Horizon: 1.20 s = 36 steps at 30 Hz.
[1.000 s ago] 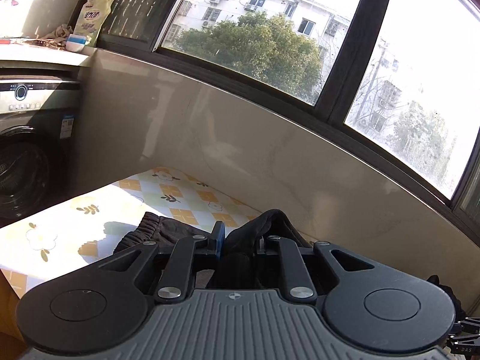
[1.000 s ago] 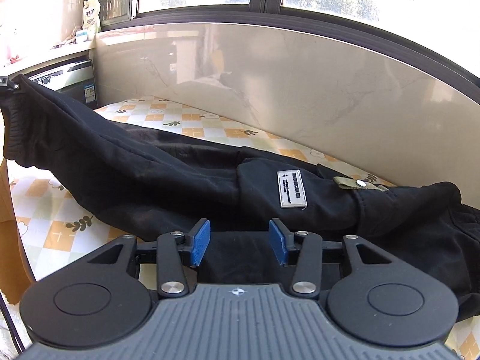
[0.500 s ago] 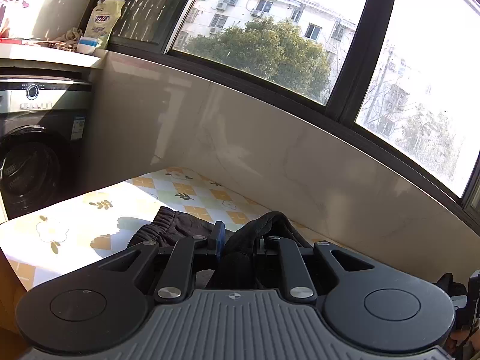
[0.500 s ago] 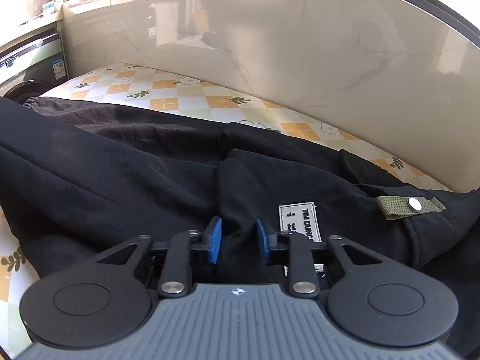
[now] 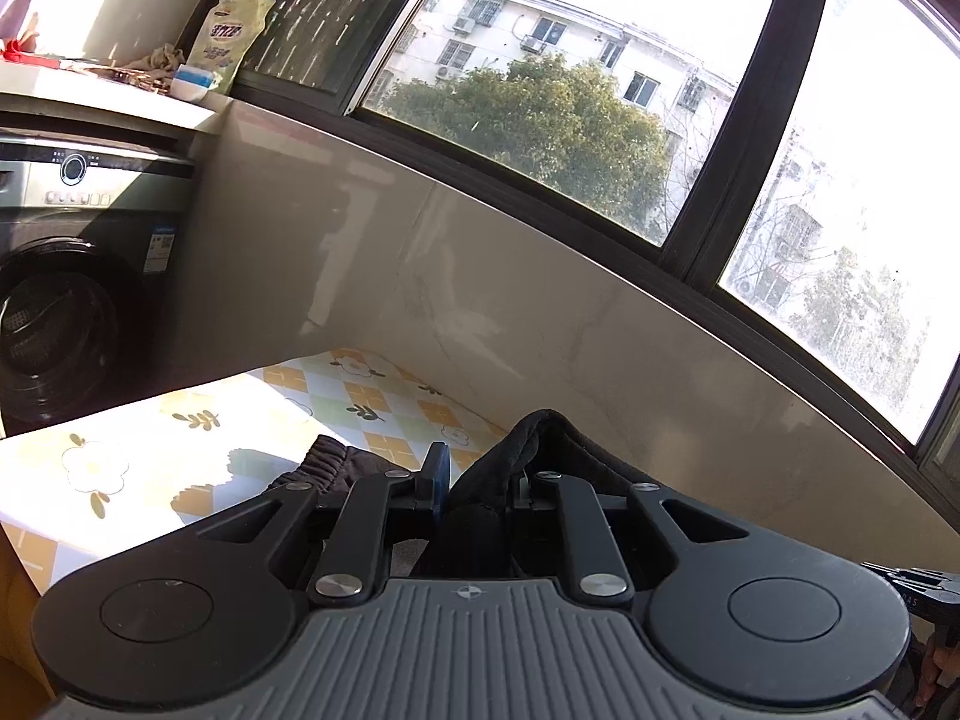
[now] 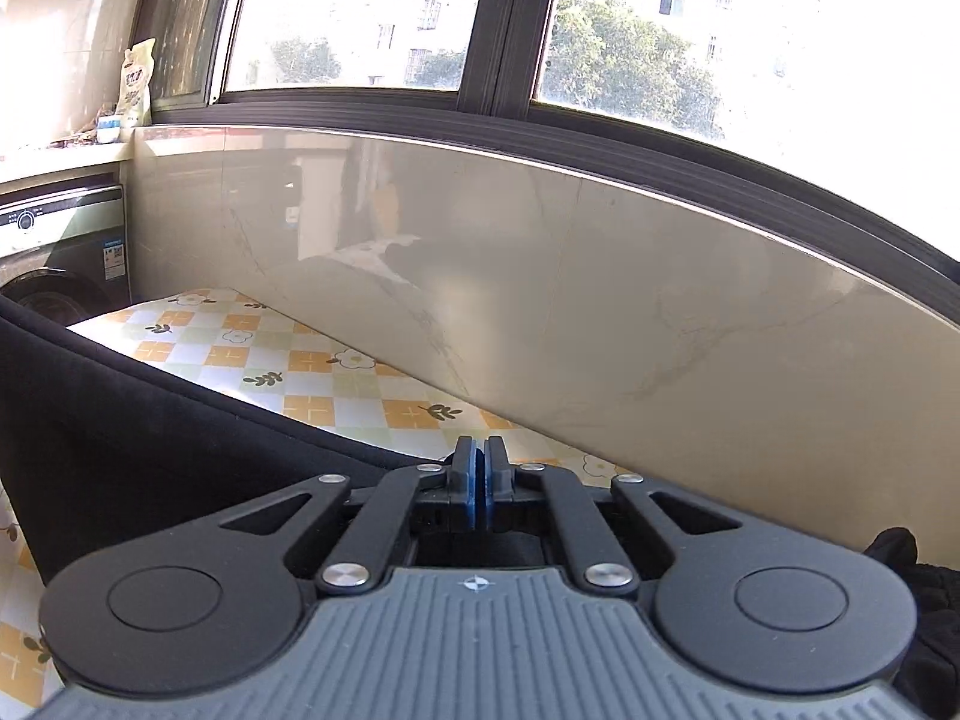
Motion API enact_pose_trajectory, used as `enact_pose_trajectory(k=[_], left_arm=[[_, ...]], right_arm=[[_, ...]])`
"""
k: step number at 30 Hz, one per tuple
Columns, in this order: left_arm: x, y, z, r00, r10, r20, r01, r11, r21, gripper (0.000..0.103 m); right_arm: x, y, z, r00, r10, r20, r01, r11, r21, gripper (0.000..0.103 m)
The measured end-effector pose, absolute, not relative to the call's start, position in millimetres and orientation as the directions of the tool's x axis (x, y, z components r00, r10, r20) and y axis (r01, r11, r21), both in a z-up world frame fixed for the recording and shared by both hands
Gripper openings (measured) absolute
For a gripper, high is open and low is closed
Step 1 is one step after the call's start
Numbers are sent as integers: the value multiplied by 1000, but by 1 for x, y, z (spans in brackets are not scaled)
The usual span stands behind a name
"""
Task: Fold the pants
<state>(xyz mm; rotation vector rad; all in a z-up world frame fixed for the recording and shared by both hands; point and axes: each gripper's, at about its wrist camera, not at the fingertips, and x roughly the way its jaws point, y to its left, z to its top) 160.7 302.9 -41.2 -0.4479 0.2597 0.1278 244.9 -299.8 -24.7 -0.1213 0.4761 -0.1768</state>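
Sunlit windows (image 5: 540,120) ran above a marble-look wall, with a front-loading washing machine (image 5: 66,276) at far left and a detergent pouch (image 5: 228,36) on the ledge above it. Beside the machine stretched a bench (image 5: 120,456) covered in a yellow-and-white flowered check cloth. Black pants (image 6: 138,438) stretched in a taut band over the bench from the left. The left hand-held gripper (image 5: 477,480) was clamped on a bunched fold of the pants. The right hand-held gripper (image 6: 480,480) had its blue pads pressed together, the dark fabric's edge running to them; whether it was pinched could not be told.
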Motion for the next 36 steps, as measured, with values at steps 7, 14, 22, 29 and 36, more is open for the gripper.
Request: enact_pose_trajectory(k=[7,14,22,29,36], left_arm=[[243,320,-40,932,92,-349,-229,898,-376,18],[310,355,-68,854,134,-503,-337,879,-338,61],[267,382,-63,843,107,-527,-331,875,-352,71],[220,378,-87,824,-3,-567,-340,797,-498,70],[229,374,-118,799,-12,-601,-410,720,-560,71]], right_arm=[[353,-310,-64,810,-229,-540,169,973,-159,2],[389,-325,-92,712,-273,-647,289,954,-83,34],[314,-309,-62,789,-126,-601,163,987,7,42],[239,-293,-56,818,-72,-571,104,994,25,42],[183,-298,-62,822,-95,-561,146,988,47,42]])
